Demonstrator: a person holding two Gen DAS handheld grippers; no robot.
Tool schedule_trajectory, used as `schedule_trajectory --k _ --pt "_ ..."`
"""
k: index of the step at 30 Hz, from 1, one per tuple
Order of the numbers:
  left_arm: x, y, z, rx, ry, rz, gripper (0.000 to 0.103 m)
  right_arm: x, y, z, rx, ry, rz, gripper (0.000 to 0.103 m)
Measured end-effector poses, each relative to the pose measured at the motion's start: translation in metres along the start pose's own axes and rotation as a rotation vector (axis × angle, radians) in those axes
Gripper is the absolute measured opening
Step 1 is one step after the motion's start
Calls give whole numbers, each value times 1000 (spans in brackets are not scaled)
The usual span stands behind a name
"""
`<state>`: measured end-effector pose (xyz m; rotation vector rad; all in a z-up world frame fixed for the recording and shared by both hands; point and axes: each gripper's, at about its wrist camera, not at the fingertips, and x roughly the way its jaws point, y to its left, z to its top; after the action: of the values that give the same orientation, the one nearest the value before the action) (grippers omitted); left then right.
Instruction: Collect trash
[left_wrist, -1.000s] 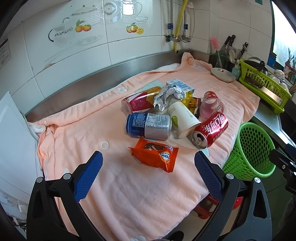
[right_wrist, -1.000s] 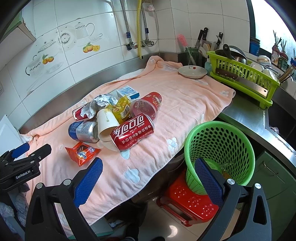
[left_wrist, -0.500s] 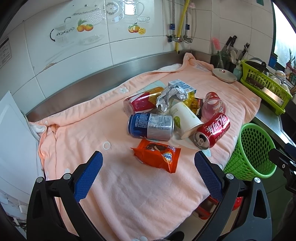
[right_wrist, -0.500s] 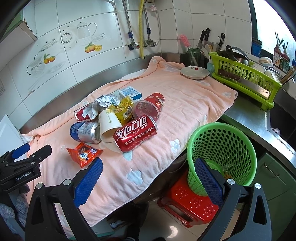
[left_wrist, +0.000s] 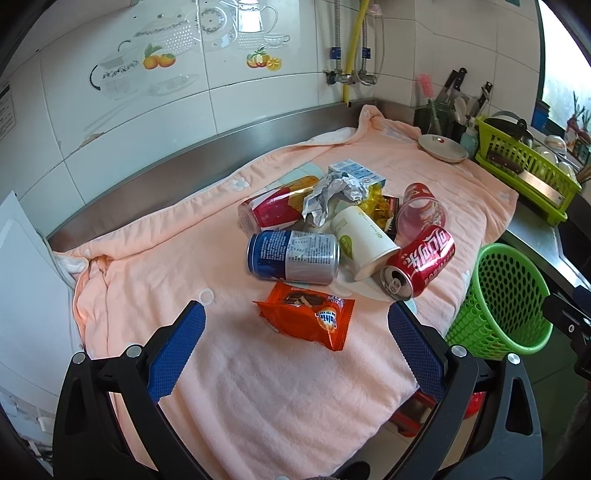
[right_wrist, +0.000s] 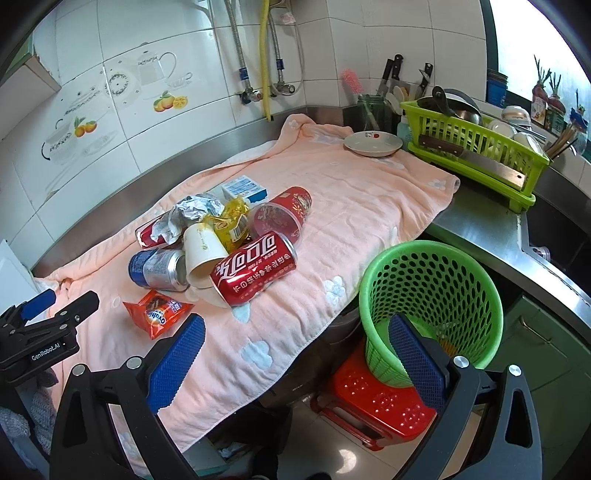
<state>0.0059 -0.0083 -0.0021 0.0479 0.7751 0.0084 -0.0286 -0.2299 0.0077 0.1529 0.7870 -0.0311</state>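
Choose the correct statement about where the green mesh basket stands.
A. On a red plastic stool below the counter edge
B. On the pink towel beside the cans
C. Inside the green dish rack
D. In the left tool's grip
A: the green mesh basket sits on the red plastic stool, below the towel-covered counter.

An orange foil snack packet (left_wrist: 308, 314) lies flat on the pink towel, at six o'clock of the heap. A blue-and-silver drink can (left_wrist: 293, 256) and a red cola can (left_wrist: 419, 261) lie on their sides, a tipped white paper cup (left_wrist: 360, 240) between them. At four o'clock stands the green perforated plastic basket (right_wrist: 432, 310), upright.
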Motion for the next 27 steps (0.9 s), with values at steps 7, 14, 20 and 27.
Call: schedule_trajectory --k 7,14,20,27 --pt "-2 -9 5 40 -17 -5 97 -1 -9 -1 24 1 -25 97" --pt "-1 -16 6 52 -16 -13 97 -1 -14 -2 45 9 -32 97" --pt "2 -12 7 42 -12 -12 97 2 -14 -2 53 14 -29 97" --pt "6 -8 6 36 1 -15 94 7 -5 0 31 16 -13 97"
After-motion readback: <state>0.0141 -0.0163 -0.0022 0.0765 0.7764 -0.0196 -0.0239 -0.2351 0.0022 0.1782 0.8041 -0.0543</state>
